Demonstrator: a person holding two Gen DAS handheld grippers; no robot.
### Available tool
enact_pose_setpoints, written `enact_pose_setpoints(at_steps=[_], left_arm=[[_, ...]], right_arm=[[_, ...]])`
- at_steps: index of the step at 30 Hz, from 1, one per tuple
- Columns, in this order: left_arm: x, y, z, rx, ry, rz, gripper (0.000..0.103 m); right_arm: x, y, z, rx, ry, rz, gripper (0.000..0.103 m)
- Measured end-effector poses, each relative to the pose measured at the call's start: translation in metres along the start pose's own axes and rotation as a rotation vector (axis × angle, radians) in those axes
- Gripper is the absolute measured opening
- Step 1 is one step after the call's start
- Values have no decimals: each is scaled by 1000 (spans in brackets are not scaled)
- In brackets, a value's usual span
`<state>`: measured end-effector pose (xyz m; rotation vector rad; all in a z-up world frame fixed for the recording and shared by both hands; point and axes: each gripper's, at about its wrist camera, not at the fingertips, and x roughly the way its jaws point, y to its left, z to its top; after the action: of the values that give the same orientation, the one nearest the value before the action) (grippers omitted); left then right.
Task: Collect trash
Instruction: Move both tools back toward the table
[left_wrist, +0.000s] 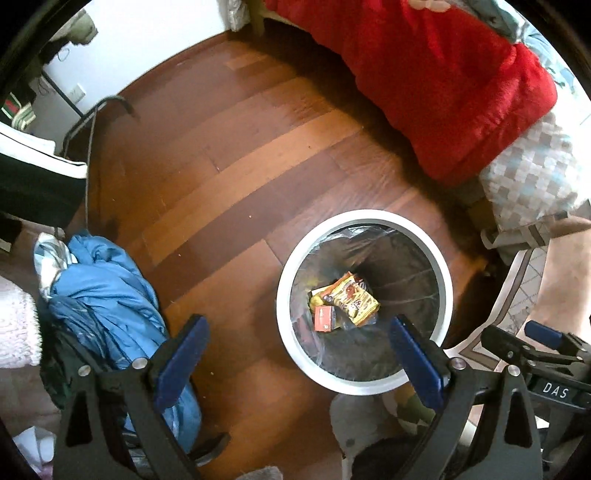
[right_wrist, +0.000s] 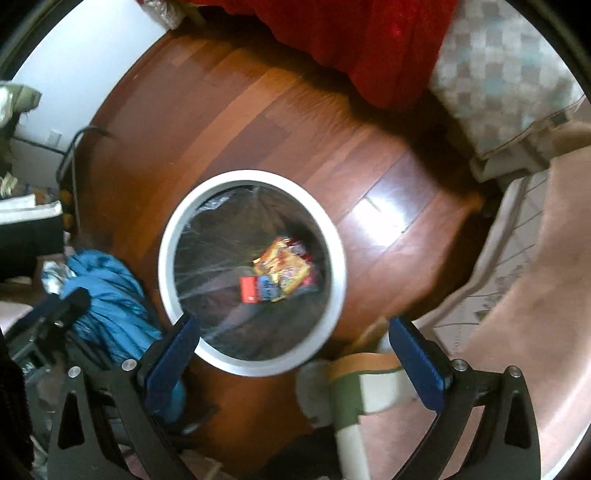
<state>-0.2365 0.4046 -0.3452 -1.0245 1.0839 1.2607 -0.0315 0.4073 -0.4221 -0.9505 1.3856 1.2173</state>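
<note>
A round white trash bin (left_wrist: 284, 288) with a clear liner stands on the wooden floor; it also shows in the right wrist view (right_wrist: 166, 240). Inside lie a yellow-orange snack wrapper (left_wrist: 356, 299) and a small red box (left_wrist: 323, 319), seen again in the right wrist view as the wrapper (right_wrist: 284, 267) and the box (right_wrist: 248, 290). My left gripper (left_wrist: 297, 350) is open and empty, above the floor and the bin's left rim. My right gripper (right_wrist: 293, 354) is open and empty, above the bin's near rim. The right gripper also appears at the left wrist view's right edge (left_wrist: 535, 339).
A crumpled blue garment (left_wrist: 107, 295) lies on the floor left of the bin, also in the right wrist view (right_wrist: 107, 291). A red blanket (left_wrist: 443, 81) hangs off a bed behind. A checked cushion (left_wrist: 532, 177) and pink bedding (right_wrist: 535, 295) lie to the right. A slippered foot (right_wrist: 347, 387) stands near the bin.
</note>
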Motion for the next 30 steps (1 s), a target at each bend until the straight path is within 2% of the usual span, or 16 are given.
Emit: enact_pose_setpoints(at_steps=[6,18,24,30], left_arm=[[-31,-7,-12,19,-43,0,99],[-119,-22,-41,62,-189,-31,99],[-170,-33,-61,88,-263,-55,99],[-228,-55,-80,119,-344,-57,99]], right_arm=[[-28,0,-15,-9,-39,-24,103],[-124,4,-64,-13,-215,-6,103],[-178,2,-96,-17,-306,46,103],[-244,-11,-137,21,-423,146,103]])
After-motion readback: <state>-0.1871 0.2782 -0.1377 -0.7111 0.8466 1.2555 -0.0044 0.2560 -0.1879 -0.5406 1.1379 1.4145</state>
